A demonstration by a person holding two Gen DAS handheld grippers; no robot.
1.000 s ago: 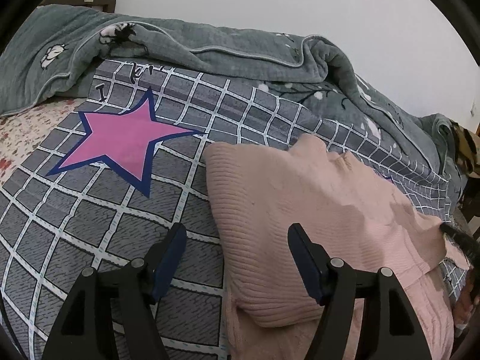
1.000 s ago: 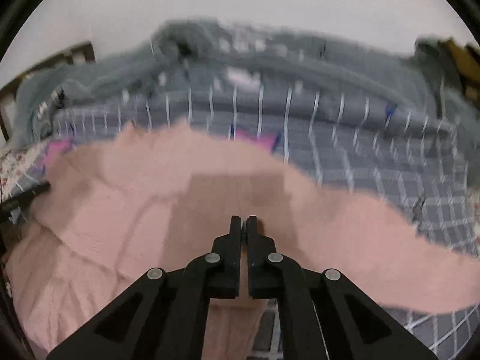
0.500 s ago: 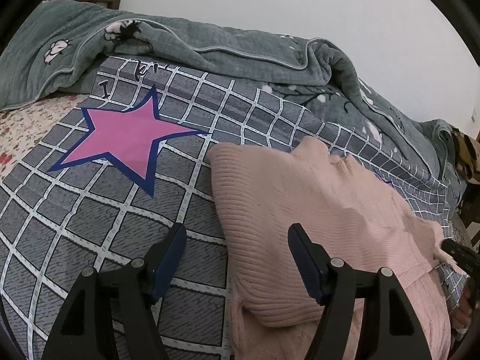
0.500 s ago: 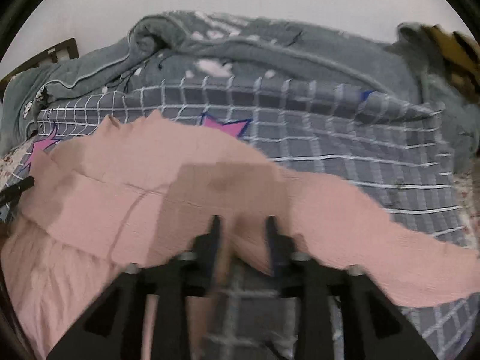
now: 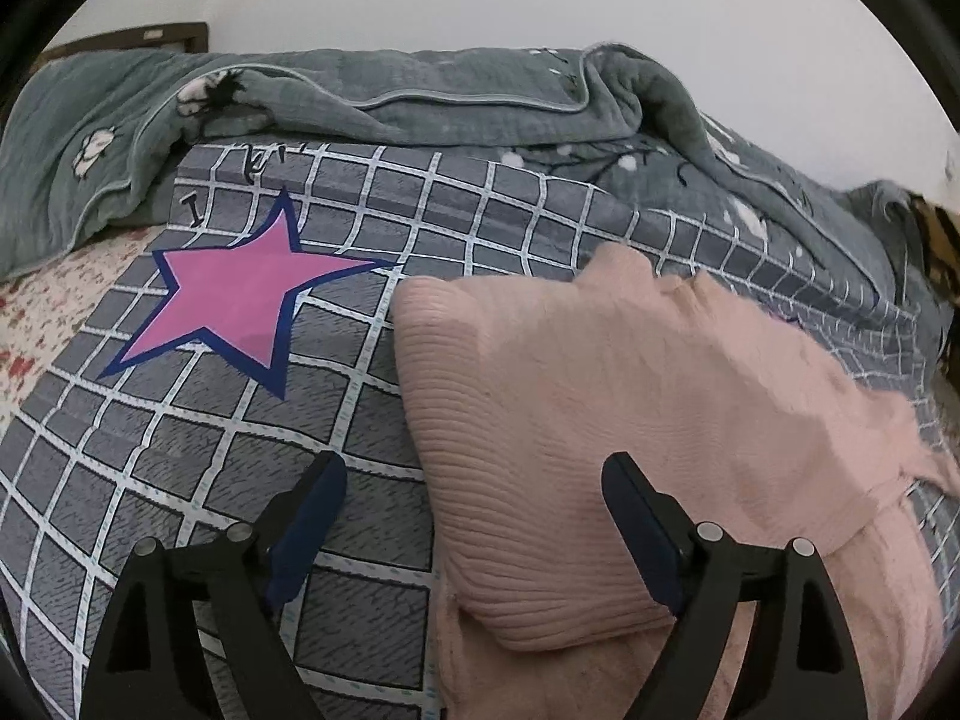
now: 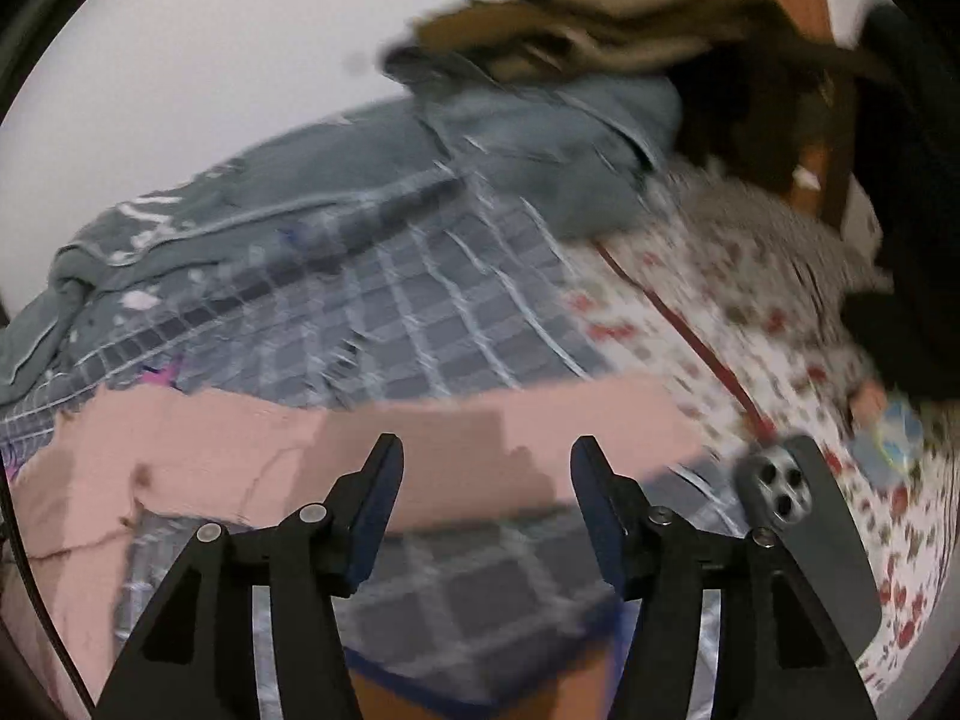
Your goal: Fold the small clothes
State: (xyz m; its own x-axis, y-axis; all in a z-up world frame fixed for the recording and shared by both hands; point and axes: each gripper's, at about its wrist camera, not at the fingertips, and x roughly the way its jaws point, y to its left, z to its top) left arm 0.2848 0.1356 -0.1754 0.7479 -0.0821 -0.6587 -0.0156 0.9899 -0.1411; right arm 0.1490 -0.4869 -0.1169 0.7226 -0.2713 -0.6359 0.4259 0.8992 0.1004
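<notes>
Hand-held gripper (image 5: 474, 531) spread above checked bedspread (image 5: 180, 450).

A home bedroom: rumpled quilt (image 5: 420, 102) on checked bedspread (image 5: 180, 450).

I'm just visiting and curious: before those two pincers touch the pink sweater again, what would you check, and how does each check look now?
1. Left gripper open, empty: ok.
2. Right gripper open, empty: ok.
3. Pink sweater lying on the checked quilt, one side folded over: ok.
4. Sleeve laid out straight: cannot tell, picture blurred.
5. Phone beside the right fingers, out of the way: not ok.
</notes>
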